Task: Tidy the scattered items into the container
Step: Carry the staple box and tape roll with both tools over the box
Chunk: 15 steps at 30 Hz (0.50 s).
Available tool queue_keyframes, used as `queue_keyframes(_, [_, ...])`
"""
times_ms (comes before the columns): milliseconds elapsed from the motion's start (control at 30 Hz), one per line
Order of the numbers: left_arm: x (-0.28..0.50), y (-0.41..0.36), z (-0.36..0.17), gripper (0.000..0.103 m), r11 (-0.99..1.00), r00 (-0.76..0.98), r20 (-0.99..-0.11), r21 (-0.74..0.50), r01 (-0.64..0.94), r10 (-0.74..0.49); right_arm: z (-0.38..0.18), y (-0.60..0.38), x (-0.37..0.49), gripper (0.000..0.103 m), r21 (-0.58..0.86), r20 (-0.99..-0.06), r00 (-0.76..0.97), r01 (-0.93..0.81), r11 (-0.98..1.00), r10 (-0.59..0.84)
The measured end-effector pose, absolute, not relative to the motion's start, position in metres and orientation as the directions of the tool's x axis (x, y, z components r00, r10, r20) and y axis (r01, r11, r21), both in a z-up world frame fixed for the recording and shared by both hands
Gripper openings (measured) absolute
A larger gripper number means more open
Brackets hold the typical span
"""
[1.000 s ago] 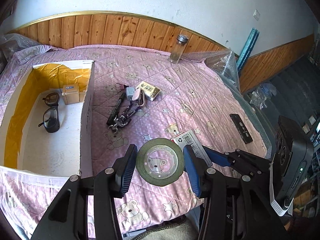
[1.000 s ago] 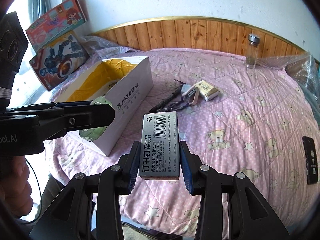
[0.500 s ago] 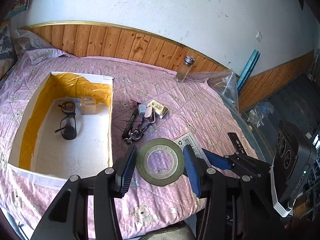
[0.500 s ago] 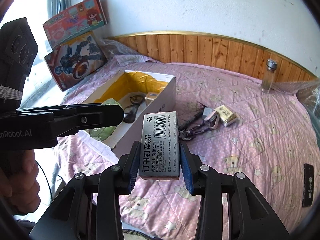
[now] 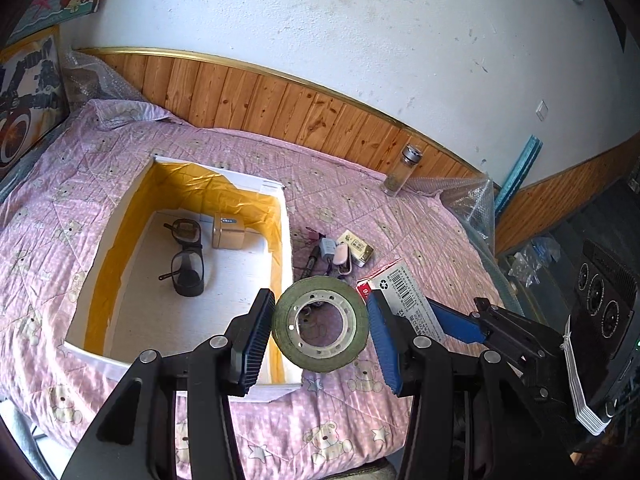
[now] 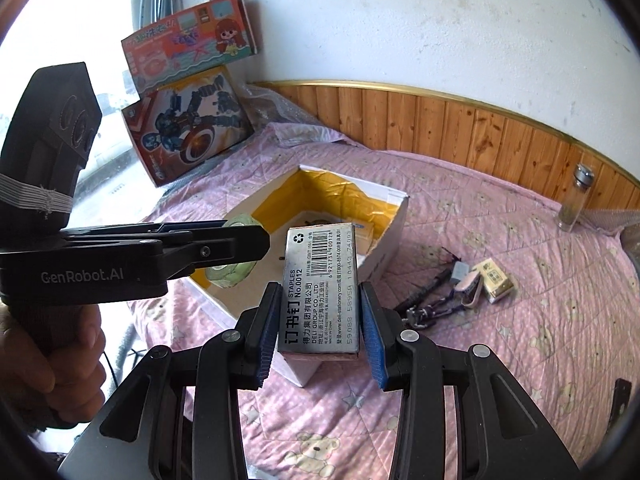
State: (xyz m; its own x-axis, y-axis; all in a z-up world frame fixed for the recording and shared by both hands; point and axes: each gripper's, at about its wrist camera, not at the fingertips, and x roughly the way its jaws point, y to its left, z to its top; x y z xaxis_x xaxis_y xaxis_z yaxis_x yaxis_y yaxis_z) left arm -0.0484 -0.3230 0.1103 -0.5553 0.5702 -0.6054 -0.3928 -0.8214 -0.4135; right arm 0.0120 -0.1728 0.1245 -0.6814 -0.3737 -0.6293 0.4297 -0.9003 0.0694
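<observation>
Over the bed [image 5: 400, 216], both loads have risen and swung toward the box [image 5: 285, 240]. The left gripper [image 5: 320, 330] pinches the tape [image 5: 320, 324] at its near corner; the right gripper [image 6: 319, 322] clamps the staples [image 6: 320, 296] just beside it, ready for dropping in.
</observation>
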Motion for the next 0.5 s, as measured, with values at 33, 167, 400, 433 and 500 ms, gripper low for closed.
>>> queue_keyframes(33, [-0.050,-0.328,0.110,0.049,-0.825,-0.561,-0.605,-0.414,-0.384,0.565,0.125,-0.177,0.010,0.040,0.070,-0.629,-0.679,0.436,-0.897,-0.378])
queue_keyframes(167, [-0.062,-0.348,0.107,0.049,-0.842,-0.580,-0.611,-0.416,-0.343,0.538,0.127,-0.189,-0.001,0.040,0.067,-0.632,-0.669,0.457,-0.887,-0.392])
queue_keyframes(400, [-0.083,-0.376,0.094,0.049,-0.869,-0.597,-0.635,-0.412,-0.274,0.489,0.121,-0.211,-0.021,0.040,0.068,-0.647,-0.644,0.484,-0.872,-0.408])
queue_keyframes(433, [-0.087,-0.379,0.092,0.049,-0.872,-0.597,-0.640,-0.411,-0.265,0.483,0.119,-0.214,-0.024,0.040,0.067,-0.650,-0.640,0.489,-0.870,-0.410])
queue_keyframes(500, [-0.093,-0.384,0.086,0.049,-0.878,-0.593,-0.651,-0.406,-0.254,0.473,0.115,-0.222,-0.030,0.040,0.066,-0.659,-0.629,0.498,-0.865,-0.412])
